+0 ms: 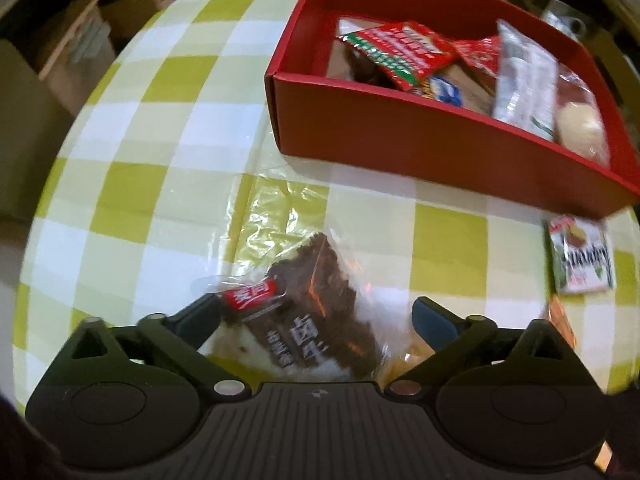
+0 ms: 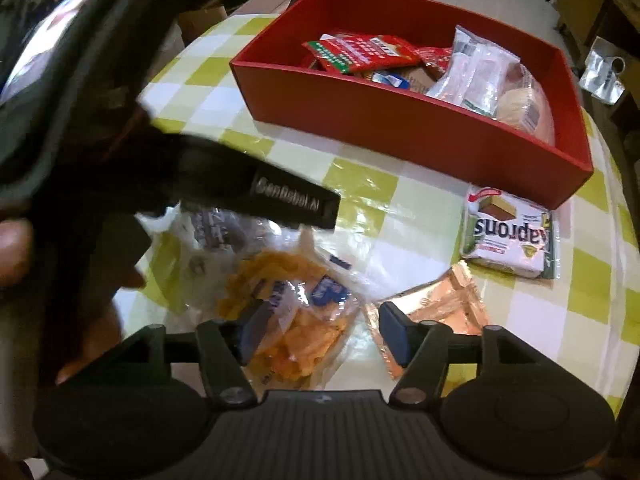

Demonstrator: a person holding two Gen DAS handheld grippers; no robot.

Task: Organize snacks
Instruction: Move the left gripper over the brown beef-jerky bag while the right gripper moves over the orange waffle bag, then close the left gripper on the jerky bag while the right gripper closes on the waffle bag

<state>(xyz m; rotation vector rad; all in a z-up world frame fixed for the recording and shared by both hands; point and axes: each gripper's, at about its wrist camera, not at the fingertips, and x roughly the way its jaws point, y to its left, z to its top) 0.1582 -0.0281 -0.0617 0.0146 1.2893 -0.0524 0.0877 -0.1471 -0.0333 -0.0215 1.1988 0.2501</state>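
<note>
Warm, dim indoor light leaves both views yellowish, with dark corners. Glare glints off the clear plastic cover on the surface [image 1: 160, 200] and the snack wrappers. Fisheye distortion bows the red box [image 2: 400, 128], and motion blur softens edges throughout.

Your left wrist view looks down close over the worktop [image 1: 120, 200] toward the red box [image 1: 400, 132] — your right view faces likewise, sharing box and wafer pack [image 2: 508, 236].

Checked tablecloth [image 1: 168, 128]; cardboard boxes [image 1: 72, 52] behind table.
</note>
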